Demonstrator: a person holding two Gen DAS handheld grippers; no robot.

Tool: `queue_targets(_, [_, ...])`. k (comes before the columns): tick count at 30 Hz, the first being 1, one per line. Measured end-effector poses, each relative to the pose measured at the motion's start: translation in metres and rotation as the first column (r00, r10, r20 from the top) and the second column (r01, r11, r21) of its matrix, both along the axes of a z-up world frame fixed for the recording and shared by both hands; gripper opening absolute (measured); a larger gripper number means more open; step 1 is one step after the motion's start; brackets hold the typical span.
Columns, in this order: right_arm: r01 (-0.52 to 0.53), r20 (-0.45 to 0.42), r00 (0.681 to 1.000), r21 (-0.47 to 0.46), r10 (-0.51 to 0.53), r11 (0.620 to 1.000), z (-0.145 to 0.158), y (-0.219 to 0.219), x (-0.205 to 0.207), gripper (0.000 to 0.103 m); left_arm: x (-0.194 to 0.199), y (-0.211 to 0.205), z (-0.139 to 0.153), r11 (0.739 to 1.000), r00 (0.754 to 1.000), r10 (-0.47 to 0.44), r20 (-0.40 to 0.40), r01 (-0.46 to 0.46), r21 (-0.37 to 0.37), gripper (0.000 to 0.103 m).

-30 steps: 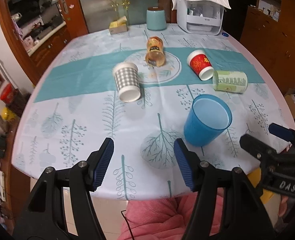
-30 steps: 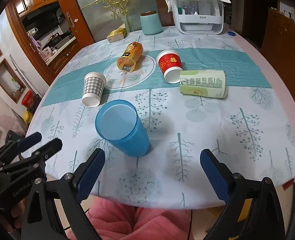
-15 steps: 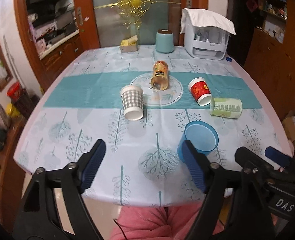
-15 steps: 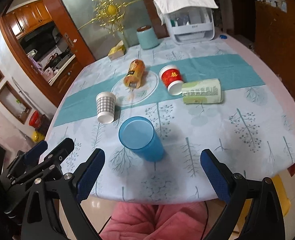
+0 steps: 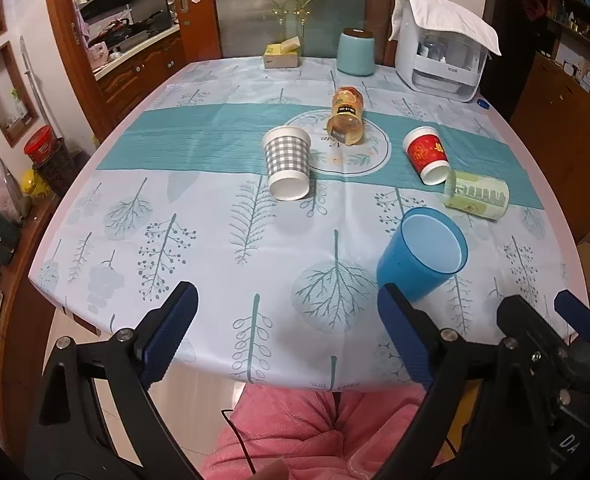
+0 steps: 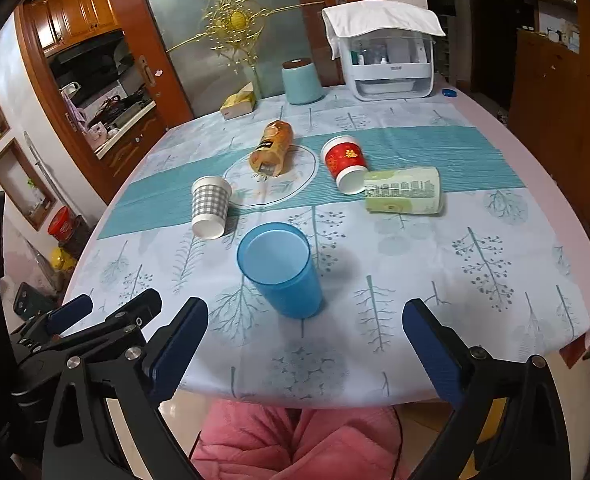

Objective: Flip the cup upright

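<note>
1. Grippers first: the left gripper (image 5: 287, 334) and the right gripper (image 6: 305, 344) are both hanging over the near table edge with jaws spread wide, gripping nothing.
2. Sitting just beyond them, near the front of the tablecloth (image 6: 495, 280), the blue plastic cup (image 6: 281, 268) is standing upright with its mouth facing up, so that one appears done.
3. Lying further back on their sides are the grey checked paper cup (image 6: 210, 213), the red paper cup (image 6: 345, 165) and the green printed paper cup (image 6: 403, 196), the last two nearly touching; these are looking like the work remaining.
4. Resting on the round centre motif, the amber glass jar (image 6: 271, 149) is also lying down.
5. Standing at the far edge are a teal canister (image 6: 302, 82) and a towel-covered white appliance (image 6: 391, 64).
6. The right view is showing the green cup's full side; the left view is showing more of the checked cup's base.
</note>
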State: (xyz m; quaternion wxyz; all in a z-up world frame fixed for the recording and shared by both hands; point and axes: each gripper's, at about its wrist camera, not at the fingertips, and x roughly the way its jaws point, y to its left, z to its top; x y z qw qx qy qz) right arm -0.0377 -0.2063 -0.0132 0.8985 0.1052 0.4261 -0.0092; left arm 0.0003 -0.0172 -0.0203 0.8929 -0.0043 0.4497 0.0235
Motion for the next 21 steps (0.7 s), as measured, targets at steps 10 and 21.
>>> queue_targets(10, [-0.005,-0.004,1.000,0.003,0.005,1.000,-0.0002,0.0004,0.0016,0.100,-0.0002,-0.0001,0.0014,1.000,1.000,0.009,0.007,-0.009,0.021,0.090])
queue_targets(21, [-0.004,-0.006,1.000,0.003,0.004,1.000,-0.0004,0.0012,0.0020,0.100,0.0002,-0.0010,0.0036,1.000,1.000,0.012,0.007,-0.013,0.027,0.090])
